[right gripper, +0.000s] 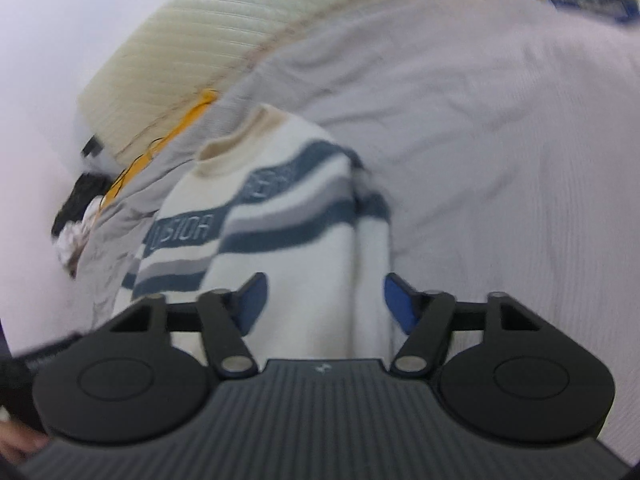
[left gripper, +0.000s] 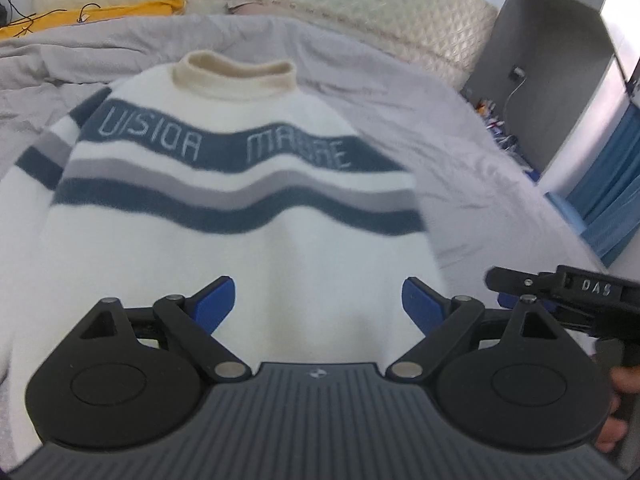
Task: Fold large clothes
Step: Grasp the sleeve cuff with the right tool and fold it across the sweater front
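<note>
Both blue fingers (left gripper: 216, 304) on the left gripper (left gripper: 318, 304) and the right gripper (right gripper: 325, 300) are wide apart, holding nothing, over the striped sweater (left gripper: 240, 220) on the gray bedspread (left gripper: 460, 152) toward 12 o'clock, so a pinch might grab only one soft layer and bunch the fold.

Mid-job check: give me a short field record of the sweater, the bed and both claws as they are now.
garment: white sweater with navy and grey stripes, front up, collar far
surface: grey bedspread
sleeve: one sleeve lies along the body
left claw: open, over lower sweater, holding nothing
right claw: open, over that sleeve edge
</note>
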A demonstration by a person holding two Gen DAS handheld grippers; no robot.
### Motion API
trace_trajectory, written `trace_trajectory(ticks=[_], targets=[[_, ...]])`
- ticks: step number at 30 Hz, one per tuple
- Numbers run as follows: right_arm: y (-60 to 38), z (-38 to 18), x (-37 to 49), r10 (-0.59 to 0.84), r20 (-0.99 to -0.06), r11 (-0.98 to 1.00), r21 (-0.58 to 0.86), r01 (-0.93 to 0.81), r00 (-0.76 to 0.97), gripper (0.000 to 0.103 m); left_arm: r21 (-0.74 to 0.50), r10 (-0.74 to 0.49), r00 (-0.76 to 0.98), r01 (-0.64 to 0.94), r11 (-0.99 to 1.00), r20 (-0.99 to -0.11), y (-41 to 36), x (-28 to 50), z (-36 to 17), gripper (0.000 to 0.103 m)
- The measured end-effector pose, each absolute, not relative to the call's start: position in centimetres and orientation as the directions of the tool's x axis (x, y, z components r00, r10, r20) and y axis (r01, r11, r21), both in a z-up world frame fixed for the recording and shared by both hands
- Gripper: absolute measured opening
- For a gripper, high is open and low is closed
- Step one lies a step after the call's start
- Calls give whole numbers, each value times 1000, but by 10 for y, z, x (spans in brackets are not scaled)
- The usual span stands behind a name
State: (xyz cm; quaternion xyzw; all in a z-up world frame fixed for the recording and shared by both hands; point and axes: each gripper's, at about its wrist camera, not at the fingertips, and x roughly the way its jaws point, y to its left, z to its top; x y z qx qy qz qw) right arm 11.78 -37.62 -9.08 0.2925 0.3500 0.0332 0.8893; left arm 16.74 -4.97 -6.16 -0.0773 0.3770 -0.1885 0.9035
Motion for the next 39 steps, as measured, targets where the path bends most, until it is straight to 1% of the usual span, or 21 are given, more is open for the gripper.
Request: trace_trajectory(ticks=[2, 3, 5, 7, 8, 11, 14, 18, 21, 24, 27, 28, 30, 31, 34, 36, 39], targets=[[-381, -107, 123, 283, -618, 781, 593, 197, 734, 44, -282, -392, 639, 273, 920, -662, -50, 177, -75, 88], [-382, -113, 126, 287, -629, 766, 603, 221, 723, 38, -288, -395, 634, 270, 919, -665, -49, 181, -80, 85], [-384, -125, 132, 285, -655, 763, 597, 248, 700, 31, -302, -393, 622, 253, 919, -677, -47, 192, -91, 80], [-384, -132, 141, 253, -677, 780, 565, 268, 691, 31, -324, -399, 604, 236, 916, -690, -46, 204, -101, 72], [-385, -135, 146, 246, -682, 787, 555, 268, 689, 31, -336, -407, 598, 233, 912, -691, -44, 209, -105, 71], [-386, -148, 162, 259, -694, 786, 556, 271, 672, 30, -363, -420, 593, 220, 905, -687, -42, 223, -112, 69], [-384, -153, 170, 334, -651, 761, 613, 212, 682, 27, -371, -426, 598, 221, 902, -679, -44, 231, -114, 69], [-377, -151, 175, 339, -643, 797, 584, 154, 687, 16, -409, -442, 604, 202, 890, -663, -40, 238, -113, 69], [-372, -139, 170, 328, -615, 825, 557, 100, 717, 14, -434, -450, 625, 191, 881, -638, -30, 237, -106, 69], [-359, -119, 160, 335, -549, 850, 527, 6, 766, 13, -464, -460, 661, 187, 866, -593, -17, 231, -92, 69], [-345, -104, 156, 371, -486, 858, 506, -92, 791, 13, -524, -509, 675, 207, 826, -535, -3, 224, -79, 69], [-339, -102, 156, 381, -478, 860, 497, -115, 791, 12, -549, -541, 664, 227, 804, -517, 1, 222, -77, 69], [-320, -96, 154, 394, -477, 875, 458, -161, 785, 12, -604, -632, 599, 288, 743, -491, 4, 223, -77, 69], [-312, -94, 151, 407, -476, 876, 444, -186, 779, 12, -627, -658, 585, 300, 719, -475, 6, 222, -79, 69], [-293, -96, 148, 438, -485, 877, 416, -240, 757, 12, -686, -692, 559, 274, 675, -457, 9, 227, -89, 69], [-280, -101, 147, 443, -500, 884, 384, -268, 744, 12, -732, -725, 538, 263, 628, -429, 10, 231, -96, 69], [-268, -109, 144, 459, -523, 882, 364, -299, 718, 12, -754, -731, 536, 238, 612, -423, 8, 238, -105, 69]])
